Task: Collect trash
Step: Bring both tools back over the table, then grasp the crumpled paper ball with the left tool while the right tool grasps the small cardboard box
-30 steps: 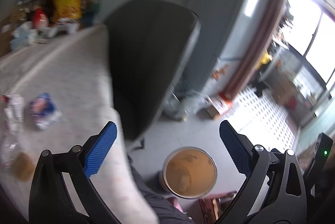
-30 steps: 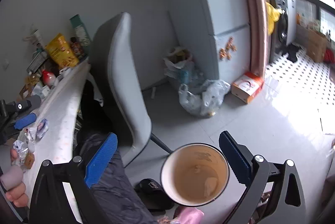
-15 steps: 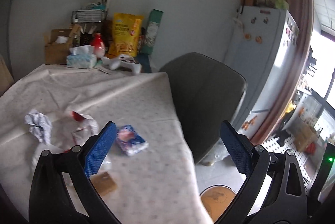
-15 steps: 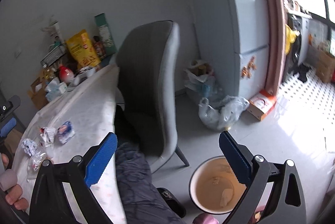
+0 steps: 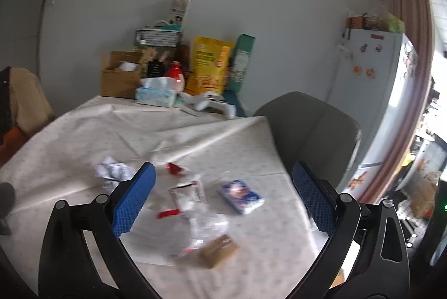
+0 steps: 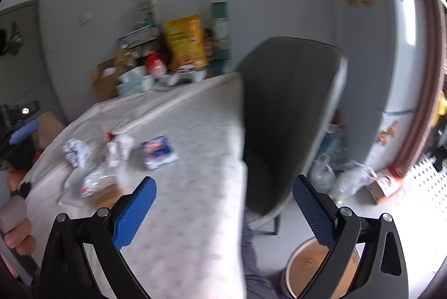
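Note:
Trash lies on the white tablecloth: a crumpled paper ball, a torn red-and-white wrapper, a blue snack packet, a clear plastic bag and a brown cardboard scrap. My left gripper hangs open above this pile, holding nothing. My right gripper is open and empty over the table's near right edge. The right wrist view also shows the blue packet, the paper ball and the plastic bag. A round bin with a tan inside stands on the floor, lower right.
A grey chair stands at the table's right side. Boxes, a tissue box, a yellow bag and a white controller crowd the far edge. A fridge and plastic bags lie beyond. A hand shows at the left.
Both grippers have swung up and left from over the floor bin toward the table. The trash pile now sits in front of the left gripper. Both stay open and empty.

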Action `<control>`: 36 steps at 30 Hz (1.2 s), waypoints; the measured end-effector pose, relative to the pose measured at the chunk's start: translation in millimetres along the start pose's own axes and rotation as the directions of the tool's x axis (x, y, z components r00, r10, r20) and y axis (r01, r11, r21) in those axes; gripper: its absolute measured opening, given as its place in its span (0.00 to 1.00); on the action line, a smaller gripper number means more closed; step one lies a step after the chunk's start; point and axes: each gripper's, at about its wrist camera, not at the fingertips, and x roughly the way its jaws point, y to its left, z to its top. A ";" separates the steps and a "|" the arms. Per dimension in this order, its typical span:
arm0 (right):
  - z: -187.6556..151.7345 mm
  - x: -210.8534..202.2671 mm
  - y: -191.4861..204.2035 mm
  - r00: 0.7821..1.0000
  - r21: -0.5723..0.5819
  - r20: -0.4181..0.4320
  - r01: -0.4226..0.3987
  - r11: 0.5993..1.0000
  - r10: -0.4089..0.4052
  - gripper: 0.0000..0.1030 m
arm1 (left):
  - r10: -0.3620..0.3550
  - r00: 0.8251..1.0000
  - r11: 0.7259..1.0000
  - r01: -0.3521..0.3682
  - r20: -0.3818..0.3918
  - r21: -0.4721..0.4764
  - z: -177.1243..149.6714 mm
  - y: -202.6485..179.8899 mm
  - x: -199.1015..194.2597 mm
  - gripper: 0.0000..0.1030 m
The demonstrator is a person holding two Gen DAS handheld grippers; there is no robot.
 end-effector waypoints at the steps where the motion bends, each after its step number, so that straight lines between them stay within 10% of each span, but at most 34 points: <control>1: 1.5 2.5 9.2 1.000 -0.016 -0.007 -0.015 1.000 0.015 0.93 | 0.016 1.000 1.000 -0.016 -0.006 -0.006 -0.9 8.3 -0.3 0.95; 22: -25.0 76.6 136.2 0.929 -0.211 -0.294 -0.293 0.933 0.226 0.70 | 0.135 0.974 0.984 -0.154 -0.181 -0.094 -25.9 129.4 16.3 0.94; 25: -29.4 86.7 147.0 0.924 -0.217 -0.307 -0.301 0.929 0.228 0.70 | 0.129 0.972 0.984 -0.150 -0.195 -0.098 -27.3 134.4 23.6 0.93; 28: -35.5 100.0 155.1 0.915 -0.223 -0.335 -0.310 0.924 0.226 0.47 | 0.118 0.968 0.984 -0.144 -0.223 -0.106 -30.5 139.1 34.6 0.88; 36: -31.0 89.7 138.4 0.928 -0.205 -0.307 -0.280 0.938 0.210 0.46 | 0.101 0.951 0.986 -0.135 -0.293 -0.099 -35.8 141.5 78.0 0.81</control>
